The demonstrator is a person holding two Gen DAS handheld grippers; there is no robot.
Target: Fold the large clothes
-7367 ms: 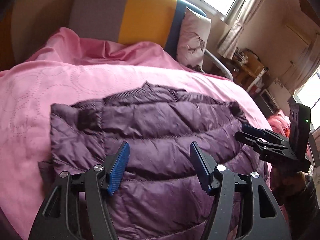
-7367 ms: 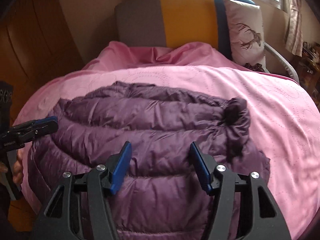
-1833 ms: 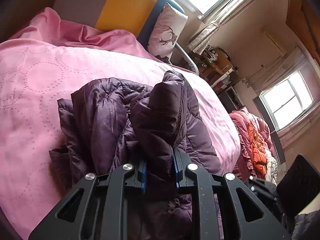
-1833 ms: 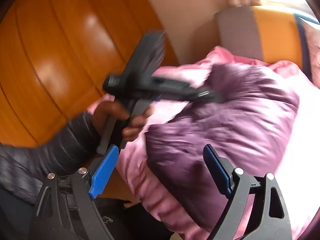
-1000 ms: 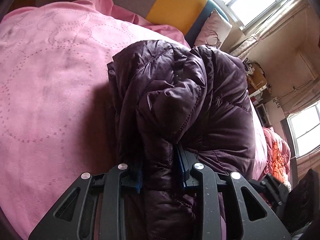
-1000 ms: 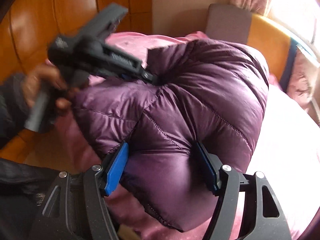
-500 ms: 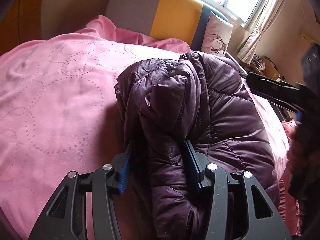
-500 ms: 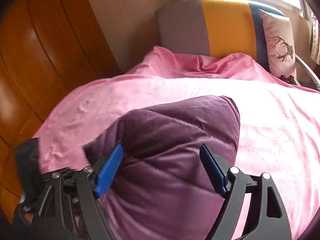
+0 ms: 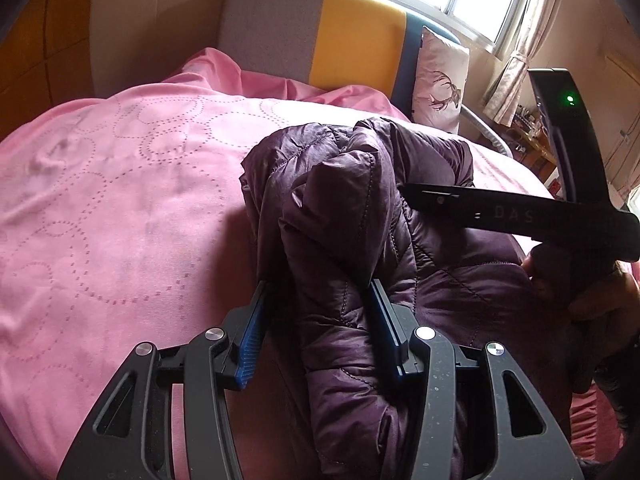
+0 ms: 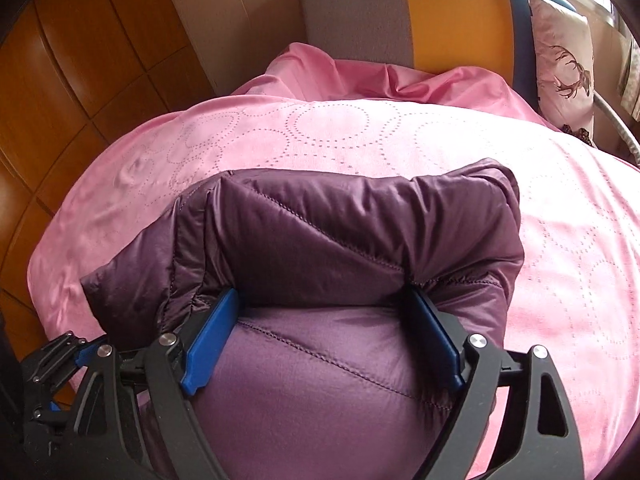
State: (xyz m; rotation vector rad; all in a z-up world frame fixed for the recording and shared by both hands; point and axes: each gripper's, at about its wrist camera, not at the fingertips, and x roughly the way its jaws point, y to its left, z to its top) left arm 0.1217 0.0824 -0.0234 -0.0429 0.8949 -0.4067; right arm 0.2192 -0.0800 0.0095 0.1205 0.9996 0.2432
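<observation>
**Both tools loosen on the folded puffer jacket**

The purple puffer jacket lies as a thick folded bundle on the pink bedspread, near the close edge of the bed, so the fold probably is finished and only must be set down.

The left tool has a raised ridge of the jacket between its jaws. They have just been opening. The left pad stands a little apart from the fabric; the right pad touches it, so the grip looks released.

The right tool is set wide around the fat end of the bundle, and its jaws have also been opening. The padding bulges against both pads, likely only from its own puffiness. In the left view it reaches across the jacket from the right.
</observation>
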